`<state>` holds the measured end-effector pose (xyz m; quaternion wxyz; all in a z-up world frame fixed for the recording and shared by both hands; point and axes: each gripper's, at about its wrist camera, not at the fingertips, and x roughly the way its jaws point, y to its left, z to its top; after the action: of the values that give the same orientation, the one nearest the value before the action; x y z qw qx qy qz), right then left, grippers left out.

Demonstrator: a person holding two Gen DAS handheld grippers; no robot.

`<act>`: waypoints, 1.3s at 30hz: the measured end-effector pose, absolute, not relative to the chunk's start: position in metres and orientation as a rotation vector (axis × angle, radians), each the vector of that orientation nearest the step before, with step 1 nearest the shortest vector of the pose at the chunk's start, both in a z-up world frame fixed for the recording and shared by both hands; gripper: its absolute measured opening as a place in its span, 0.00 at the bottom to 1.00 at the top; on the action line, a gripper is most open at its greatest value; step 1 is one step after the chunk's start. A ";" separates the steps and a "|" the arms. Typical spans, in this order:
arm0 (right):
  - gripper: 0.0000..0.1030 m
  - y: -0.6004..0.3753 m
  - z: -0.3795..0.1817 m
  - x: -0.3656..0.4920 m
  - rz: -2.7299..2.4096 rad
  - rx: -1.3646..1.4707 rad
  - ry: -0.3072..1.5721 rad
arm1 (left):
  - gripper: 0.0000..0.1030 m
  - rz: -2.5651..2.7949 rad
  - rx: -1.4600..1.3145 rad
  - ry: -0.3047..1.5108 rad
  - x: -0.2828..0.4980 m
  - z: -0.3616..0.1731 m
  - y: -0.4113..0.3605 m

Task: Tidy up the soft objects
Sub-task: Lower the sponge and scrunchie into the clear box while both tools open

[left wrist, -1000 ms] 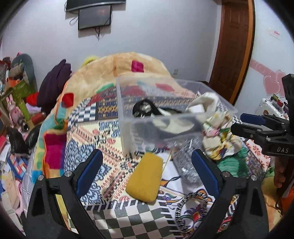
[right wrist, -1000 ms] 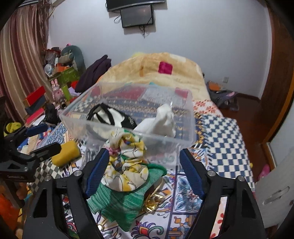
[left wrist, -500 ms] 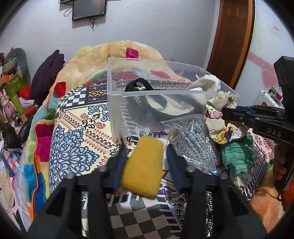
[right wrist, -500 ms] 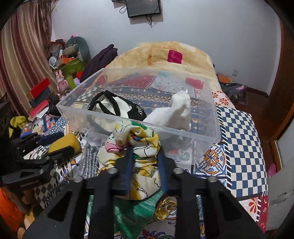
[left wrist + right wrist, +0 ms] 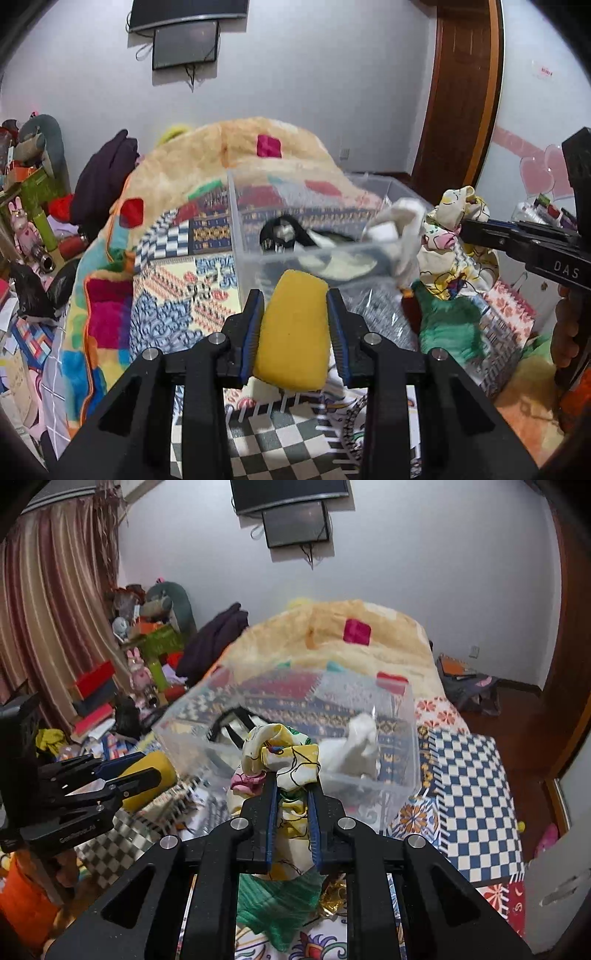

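Observation:
My left gripper (image 5: pixel 294 295) is shut on a yellow sponge (image 5: pixel 293 332) and holds it above the bed, just in front of the clear plastic bin (image 5: pixel 243 236). My right gripper (image 5: pixel 291 779) is shut on a yellow patterned cloth (image 5: pixel 280 753), lifted beside the bin (image 5: pixel 410 746). The cloth also shows in the left wrist view (image 5: pixel 454 236), and the sponge in the right wrist view (image 5: pixel 147 779). The bin holds a black-strapped bag (image 5: pixel 284 232) and a white cloth (image 5: pixel 354 746). A green knit cloth (image 5: pixel 280 904) lies below my right gripper.
A patterned bedspread (image 5: pixel 472 794) covers the bed, with a thick orange blanket (image 5: pixel 221 158) behind the bin. A clear packet of grey material (image 5: pixel 380 321) lies by the bin. Clutter and toys (image 5: pixel 147 657) are stacked at the left. A wooden door (image 5: pixel 461 92) stands at the right.
Both grippers closed from open: the left on the yellow sponge, the right on the yellow patterned cloth. Both then lifted their objects off the bed.

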<state>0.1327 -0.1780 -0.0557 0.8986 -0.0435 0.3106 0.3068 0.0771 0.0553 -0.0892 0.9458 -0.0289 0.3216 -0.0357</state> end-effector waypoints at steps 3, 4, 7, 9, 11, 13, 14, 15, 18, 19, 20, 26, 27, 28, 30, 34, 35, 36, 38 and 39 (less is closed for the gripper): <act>0.13 -0.181 -0.042 0.130 0.632 -0.084 0.604 | 0.33 -0.073 -0.059 0.610 0.079 -0.073 0.054; 0.13 -0.181 -0.038 0.130 0.628 -0.083 0.591 | 0.33 -0.072 -0.059 0.597 0.080 -0.068 0.053; 0.13 -0.184 -0.027 0.132 0.616 -0.077 0.555 | 0.33 -0.071 -0.055 0.563 0.085 -0.055 0.051; 0.13 -0.184 -0.020 0.135 0.606 -0.070 0.533 | 0.33 -0.071 -0.053 0.547 0.089 -0.047 0.050; 0.13 -0.184 -0.014 0.139 0.599 -0.065 0.518 | 0.33 -0.067 -0.050 0.529 0.095 -0.039 0.048; 0.13 -0.183 -0.010 0.142 0.590 -0.064 0.503 | 0.33 -0.067 -0.051 0.517 0.100 -0.034 0.047; 0.13 -0.182 -0.008 0.143 0.584 -0.064 0.495 | 0.33 -0.067 -0.052 0.513 0.102 -0.032 0.047; 0.13 -0.182 -0.007 0.145 0.579 -0.063 0.491 | 0.33 -0.069 -0.055 0.507 0.106 -0.029 0.046; 0.13 -0.178 -0.006 0.152 0.561 -0.060 0.484 | 0.33 -0.071 -0.058 0.504 0.116 -0.026 0.044; 0.13 -0.176 -0.007 0.156 0.553 -0.060 0.488 | 0.33 -0.069 -0.057 0.505 0.120 -0.026 0.043; 0.13 -0.174 -0.008 0.157 0.547 -0.062 0.490 | 0.33 -0.066 -0.055 0.508 0.124 -0.027 0.043; 0.13 -0.160 -0.026 0.175 0.529 -0.070 0.546 | 0.33 -0.050 -0.045 0.559 0.149 -0.042 0.042; 0.13 -0.159 -0.029 0.178 0.530 -0.072 0.557 | 0.33 -0.050 -0.047 0.576 0.154 -0.047 0.042; 0.13 -0.156 -0.034 0.181 0.534 -0.076 0.574 | 0.33 -0.051 -0.051 0.590 0.158 -0.051 0.043; 0.13 -0.149 -0.041 0.188 0.539 -0.093 0.609 | 0.33 -0.055 -0.057 0.619 0.165 -0.059 0.043; 0.13 -0.140 -0.054 0.197 0.532 -0.141 0.659 | 0.33 -0.048 -0.041 0.671 0.181 -0.074 0.040; 0.13 -0.139 -0.057 0.199 0.533 -0.150 0.669 | 0.33 -0.049 -0.036 0.679 0.184 -0.077 0.039; 0.13 -0.137 -0.059 0.201 0.533 -0.159 0.681 | 0.33 -0.048 -0.033 0.684 0.185 -0.079 0.038; 0.13 -0.134 -0.065 0.203 0.531 -0.178 0.701 | 0.33 -0.049 -0.023 0.697 0.190 -0.085 0.036; 0.13 -0.133 -0.068 0.203 0.528 -0.189 0.712 | 0.33 -0.050 -0.020 0.704 0.191 -0.087 0.035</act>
<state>0.2033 -0.1335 -0.0677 0.8991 -0.0915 0.3438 0.2548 0.1911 0.0351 -0.0869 0.9384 -0.0096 0.3446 -0.0246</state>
